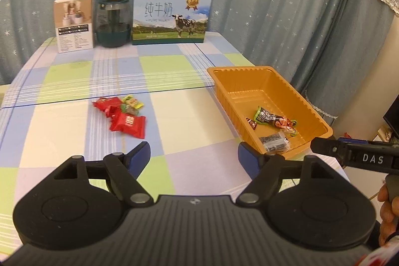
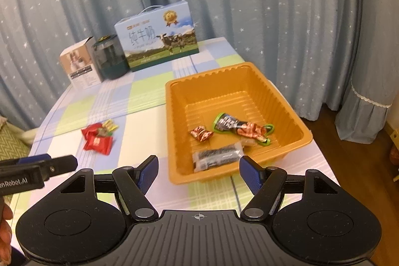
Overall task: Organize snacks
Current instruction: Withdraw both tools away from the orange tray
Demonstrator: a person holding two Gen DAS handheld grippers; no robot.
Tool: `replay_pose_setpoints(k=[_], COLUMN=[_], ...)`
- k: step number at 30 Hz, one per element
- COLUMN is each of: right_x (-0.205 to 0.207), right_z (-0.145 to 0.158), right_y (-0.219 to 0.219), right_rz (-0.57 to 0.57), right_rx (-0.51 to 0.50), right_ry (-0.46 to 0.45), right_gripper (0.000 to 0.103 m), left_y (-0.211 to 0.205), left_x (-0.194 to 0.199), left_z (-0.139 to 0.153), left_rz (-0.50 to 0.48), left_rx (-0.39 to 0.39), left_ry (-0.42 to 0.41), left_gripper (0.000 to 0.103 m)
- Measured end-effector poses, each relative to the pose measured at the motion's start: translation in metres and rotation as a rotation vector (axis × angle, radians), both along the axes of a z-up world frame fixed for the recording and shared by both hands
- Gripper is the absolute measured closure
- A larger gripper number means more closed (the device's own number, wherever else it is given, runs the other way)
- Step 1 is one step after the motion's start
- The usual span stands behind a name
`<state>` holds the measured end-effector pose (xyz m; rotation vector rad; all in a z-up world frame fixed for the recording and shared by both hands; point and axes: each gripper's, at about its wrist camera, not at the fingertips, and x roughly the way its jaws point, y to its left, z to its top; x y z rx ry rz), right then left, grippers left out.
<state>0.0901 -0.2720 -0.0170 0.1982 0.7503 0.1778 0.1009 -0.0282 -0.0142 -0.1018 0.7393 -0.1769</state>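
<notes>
An orange plastic tray stands at the table's right side. It holds a green-edged snack pack, a small red-brown candy and a clear pack with dark contents. A pile of red and yellow-green snack packets lies on the checked cloth left of the tray. My left gripper stands open and empty above the cloth, nearer than the pile. My right gripper stands open and empty over the tray's near rim.
At the table's back stand a milk carton box, a dark green glass jar and a small white box. Blue starred curtains hang behind. The table edge falls off right of the tray.
</notes>
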Motion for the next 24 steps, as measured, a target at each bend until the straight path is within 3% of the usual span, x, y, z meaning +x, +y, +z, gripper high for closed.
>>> replay_pose_setpoints(k=[24], right_x=[-0.011], right_z=[0.006], right_y=[0.054], right_rz=[0.103], right_rx=[-0.034], right_ry=[0.001], right_gripper=[0.031], left_y=[0.055], left_x=[-0.036], left_z=[0.006], left_rz=[0.109], left_rx=[-0.001], left_ry=[-0.015], left_gripper=[0.015])
